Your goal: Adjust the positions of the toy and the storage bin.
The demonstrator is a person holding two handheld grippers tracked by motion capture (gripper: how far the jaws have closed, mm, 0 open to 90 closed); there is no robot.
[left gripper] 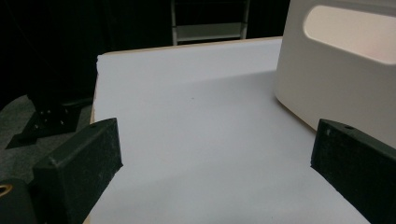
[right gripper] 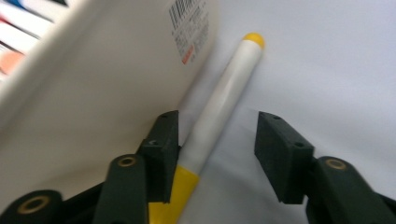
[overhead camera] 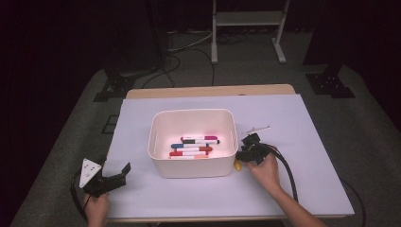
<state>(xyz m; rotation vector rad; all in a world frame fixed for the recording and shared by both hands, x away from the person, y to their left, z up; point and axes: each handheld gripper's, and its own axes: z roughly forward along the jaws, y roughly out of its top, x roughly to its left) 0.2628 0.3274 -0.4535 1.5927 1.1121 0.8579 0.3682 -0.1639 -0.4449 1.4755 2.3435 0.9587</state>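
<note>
A white marker with yellow ends (right gripper: 224,98) lies on the white table cover, tight against the outer wall of the cream bin (right gripper: 107,70). My right gripper (right gripper: 217,130) straddles it: one jaw sits between marker and bin wall, and the other stands clear on the far side, so it is open. In the high view this gripper (overhead camera: 246,153) is at the bin's right front corner, with the marker's yellow tip (overhead camera: 237,165) peeking out. Several coloured markers (overhead camera: 194,146) lie inside the bin (overhead camera: 193,113). My left gripper (overhead camera: 124,174) rests open and empty at the front left, also seen as (left gripper: 215,135).
A small thin grey object (overhead camera: 258,128) lies on the table right of the bin. The bin wall with its handle slot (left gripper: 336,70) stands close to the left gripper's right jaw. A black cable (overhead camera: 288,172) trails from the right gripper. The table's left edge (left gripper: 95,93) is near.
</note>
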